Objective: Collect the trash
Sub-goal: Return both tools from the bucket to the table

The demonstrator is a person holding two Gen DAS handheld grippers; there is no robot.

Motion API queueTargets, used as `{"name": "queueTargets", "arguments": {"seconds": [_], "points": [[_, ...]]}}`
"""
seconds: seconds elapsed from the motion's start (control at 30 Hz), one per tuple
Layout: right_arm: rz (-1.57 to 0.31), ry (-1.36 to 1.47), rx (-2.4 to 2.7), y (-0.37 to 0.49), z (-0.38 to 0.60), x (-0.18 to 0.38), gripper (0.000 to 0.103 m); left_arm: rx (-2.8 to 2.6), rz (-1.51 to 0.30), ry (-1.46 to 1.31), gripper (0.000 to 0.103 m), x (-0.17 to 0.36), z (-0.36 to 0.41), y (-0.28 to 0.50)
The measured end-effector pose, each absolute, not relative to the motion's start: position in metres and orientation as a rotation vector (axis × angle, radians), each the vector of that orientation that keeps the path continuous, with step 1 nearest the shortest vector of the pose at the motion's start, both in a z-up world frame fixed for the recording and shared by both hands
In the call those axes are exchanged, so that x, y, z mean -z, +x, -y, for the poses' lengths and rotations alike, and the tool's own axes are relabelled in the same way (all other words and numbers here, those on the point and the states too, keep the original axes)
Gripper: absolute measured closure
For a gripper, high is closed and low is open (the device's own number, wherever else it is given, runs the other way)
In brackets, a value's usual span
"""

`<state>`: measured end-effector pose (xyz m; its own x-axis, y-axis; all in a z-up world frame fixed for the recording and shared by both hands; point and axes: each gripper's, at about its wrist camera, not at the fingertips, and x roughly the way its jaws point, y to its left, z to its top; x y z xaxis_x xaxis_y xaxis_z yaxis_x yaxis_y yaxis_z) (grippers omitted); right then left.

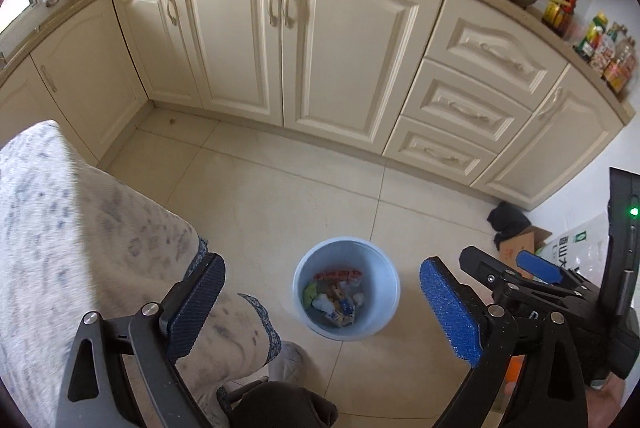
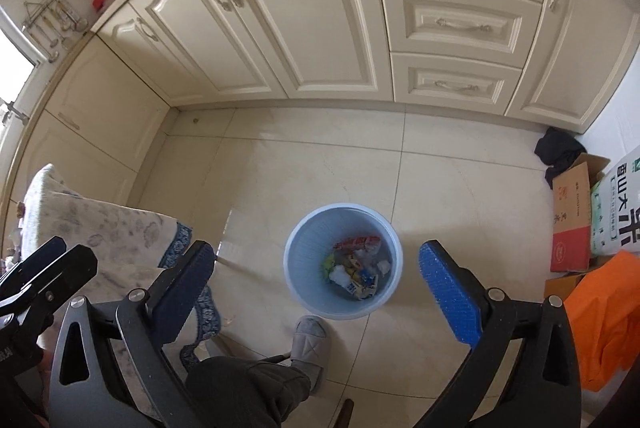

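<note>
1. Over the floor by the cabinets (image 1: 288, 40): bin (image 1: 346, 288) stands below and ahead of both tools, trash (image 1: 334, 298) already heaped inside (wrappers, crumpled paper).
2. Left tool (image 1: 320, 312): jaws wide, nothing between them.
3. Right tool (image 2: 316, 292): jaws wide too, empty.
4. Key relation: bin sits centred between each tool's fingers in its own view, so neither hand is clearly nearer.
5. No loose trash visible on the floor; clothed table (image 1: 80, 228) lies left of the bin, likely the next pickup spot.
</note>
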<state>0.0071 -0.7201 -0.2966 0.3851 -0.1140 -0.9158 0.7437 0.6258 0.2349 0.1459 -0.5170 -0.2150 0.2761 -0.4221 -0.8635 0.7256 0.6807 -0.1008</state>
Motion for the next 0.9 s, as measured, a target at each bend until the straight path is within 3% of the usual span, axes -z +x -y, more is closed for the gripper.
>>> {"name": "queueTargets", "arguments": {"seconds": [0.5,0.9], "points": [[-0.863,0.522,0.475,0.048,0.617,0.164,0.0,0.697,-0.787,0.152,0.005,0.086,0.3,0.108],[-0.726,0.363,0.219,0.1,0.479,0.078,0.0,0.45,-0.629,0.027,0.001,0.032,0.121,0.059]]}}
